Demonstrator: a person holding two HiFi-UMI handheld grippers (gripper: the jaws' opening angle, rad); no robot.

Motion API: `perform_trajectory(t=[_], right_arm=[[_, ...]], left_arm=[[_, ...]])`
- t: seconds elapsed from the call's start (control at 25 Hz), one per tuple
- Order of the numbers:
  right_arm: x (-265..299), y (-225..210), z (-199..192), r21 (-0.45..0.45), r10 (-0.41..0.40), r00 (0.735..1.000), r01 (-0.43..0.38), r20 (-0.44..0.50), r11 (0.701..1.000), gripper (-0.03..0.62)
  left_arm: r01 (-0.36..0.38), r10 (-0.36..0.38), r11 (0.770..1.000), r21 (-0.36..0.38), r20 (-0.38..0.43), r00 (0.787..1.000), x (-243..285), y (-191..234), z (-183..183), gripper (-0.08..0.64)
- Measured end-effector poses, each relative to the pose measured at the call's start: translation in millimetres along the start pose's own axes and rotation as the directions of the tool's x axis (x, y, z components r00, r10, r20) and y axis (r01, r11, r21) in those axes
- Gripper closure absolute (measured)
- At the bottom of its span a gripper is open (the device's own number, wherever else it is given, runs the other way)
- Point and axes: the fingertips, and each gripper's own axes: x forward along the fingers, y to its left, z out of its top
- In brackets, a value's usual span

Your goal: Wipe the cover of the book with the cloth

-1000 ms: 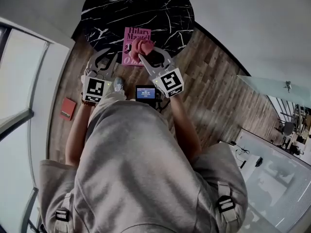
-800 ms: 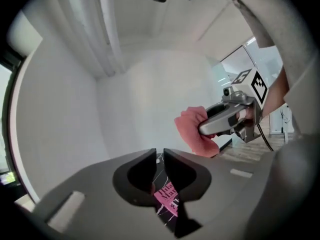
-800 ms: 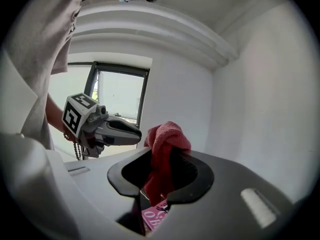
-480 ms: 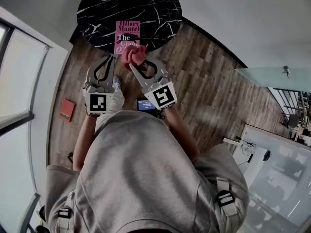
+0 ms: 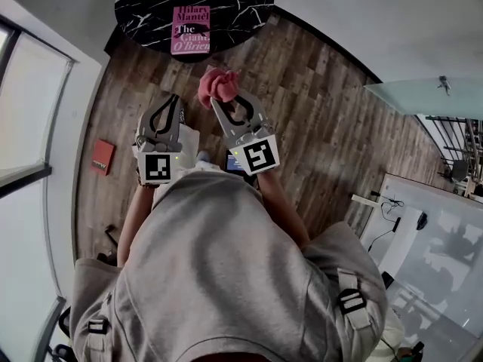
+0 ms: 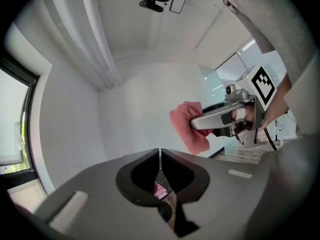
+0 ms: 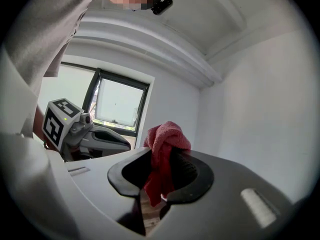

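A pink book (image 5: 190, 29) lies on the near edge of a round black marble table (image 5: 234, 2) at the top of the head view. Both grippers are held well back from it, over the wooden floor. My right gripper (image 5: 214, 99) is shut on a bunched red cloth (image 5: 217, 85), which sticks up between its jaws (image 7: 165, 149). The cloth (image 6: 187, 125) also shows in the left gripper view, clamped in the other tool. My left gripper (image 5: 173, 98) is shut with nothing in it; its jaws meet in a thin line (image 6: 160, 156).
A small red object (image 5: 102, 157) lies on the floor at the left by a window wall. A small screen device (image 5: 234, 163) hangs below the right gripper. White desks with cables (image 5: 396, 217) stand at the right. The person's grey top fills the lower half.
Both grippers have pulled back from the table toward the person, the right one carrying the cloth off the book. The left jaws have gone from apart to shut. The table now sits farther away.
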Motion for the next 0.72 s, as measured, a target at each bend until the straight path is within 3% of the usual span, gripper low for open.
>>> perform_trajectory(t=[0.32, 0.48, 0.72], right_arm=[[-36.5, 7.2, -12.7, -0.015, -0.039, 0.997, 0.038, -0.067, 0.999, 0.489], [-38.3, 11.1, -12.4, -0.059, -0.048, 0.996, 0.044, -0.070, 0.997, 0.488], [-56.8, 0.2, -6.9, -0.047, -0.103, 0.994, 0.101, -0.042, 0.994, 0.488]], left_arm=[[0.015, -0.015, 1.000, 0.021, 0.020, 1.000, -13.3, -8.6, 7.3, 0.551], [0.014, -0.014, 1.000, -0.003, 0.025, 1.000, -15.1, -9.7, 2.1, 0.551], [0.085, -0.085, 0.996, 0.020, 0.037, 0.996, -2.1, -33.1, 2.6, 0.552]])
